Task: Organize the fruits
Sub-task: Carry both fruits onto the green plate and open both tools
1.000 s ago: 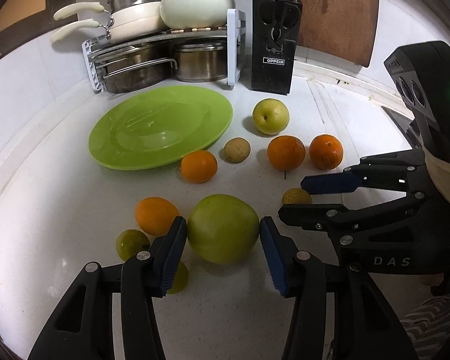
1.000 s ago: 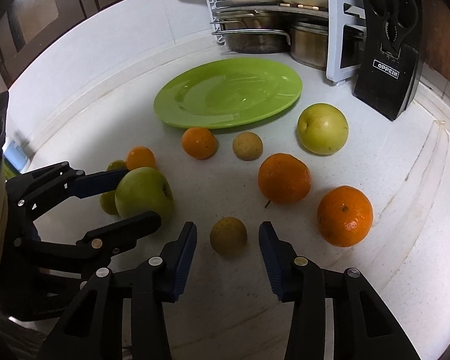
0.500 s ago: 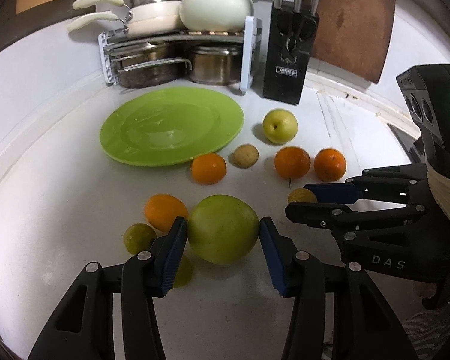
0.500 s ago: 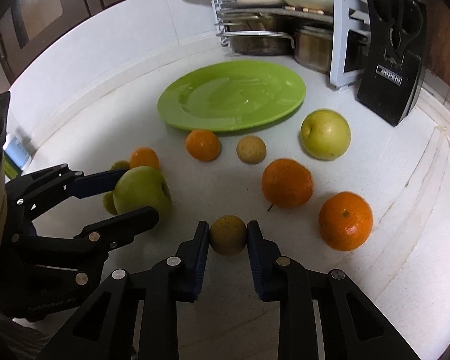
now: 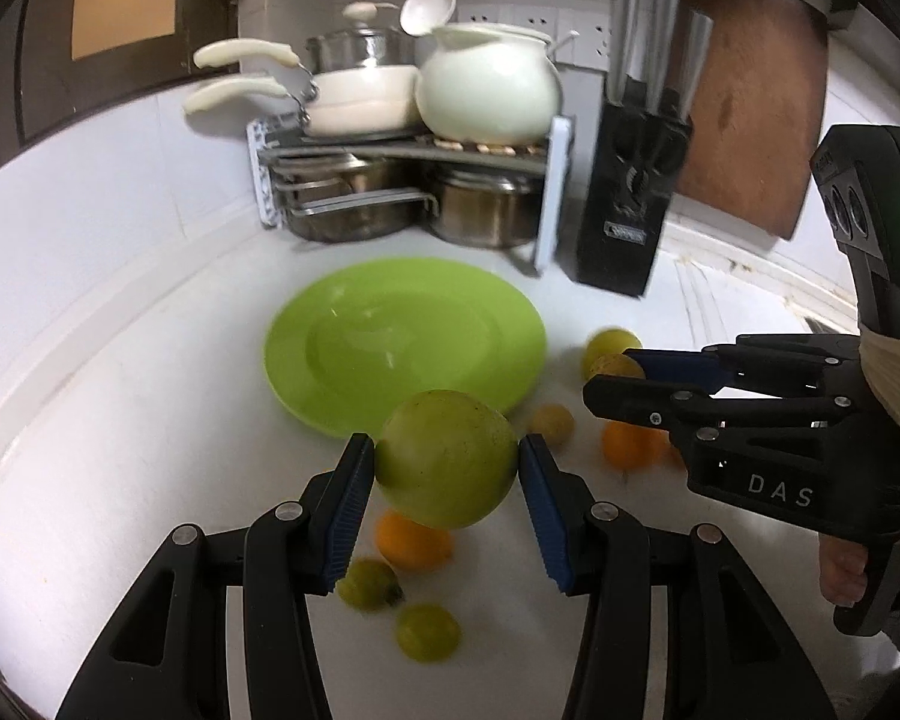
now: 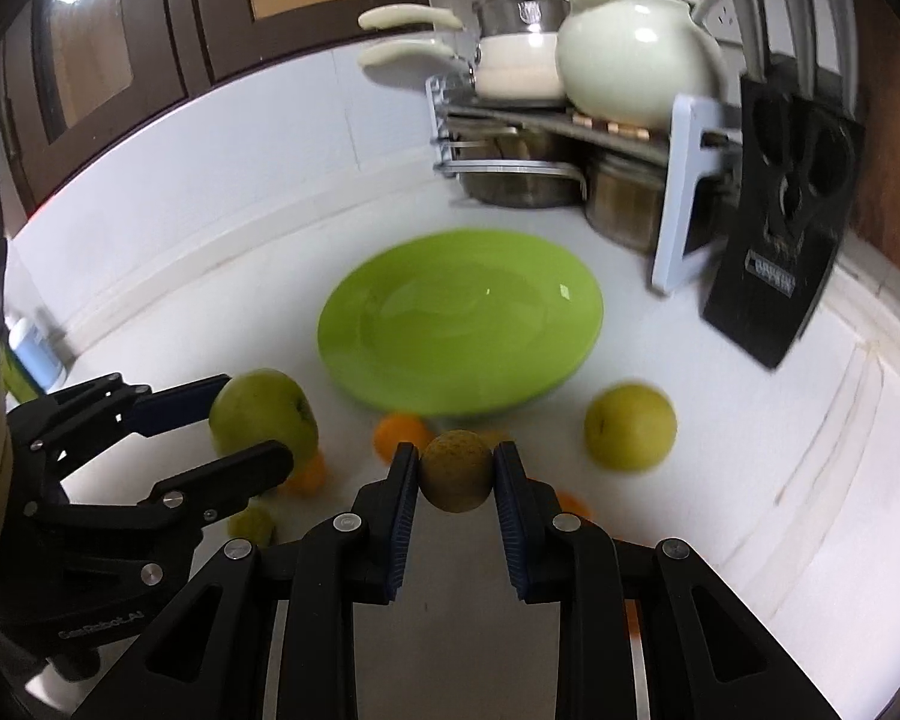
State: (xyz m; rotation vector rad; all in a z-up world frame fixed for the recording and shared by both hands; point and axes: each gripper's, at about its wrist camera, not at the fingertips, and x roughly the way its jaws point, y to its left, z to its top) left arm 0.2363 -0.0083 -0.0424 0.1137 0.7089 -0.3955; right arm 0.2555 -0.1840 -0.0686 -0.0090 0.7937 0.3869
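Observation:
My left gripper [image 5: 444, 462] is shut on a large green apple [image 5: 447, 459] and holds it above the counter, just short of the green plate [image 5: 330, 354]. It also shows in the right wrist view [image 6: 234, 432] with the apple [image 6: 264, 414]. My right gripper [image 6: 456, 471] is shut on a small yellow-brown fruit [image 6: 456, 471], lifted near the green plate [image 6: 462, 324]. In the left wrist view it shows at the right [image 5: 624, 378]. Oranges [image 5: 414, 540], small green fruits [image 5: 427, 631] and a yellow apple [image 6: 630, 426] lie on the counter.
A pot rack [image 5: 408, 192] with pans and a white pot stands behind the plate. A black knife block [image 5: 630, 204] and a wooden board [image 5: 750, 102] stand at the back right. A small bottle [image 6: 33, 354] is at the left wall.
Both grippers have lifted their fruits off the counter and moved toward the plate. The right gripper closed on the small fruit a second ago.

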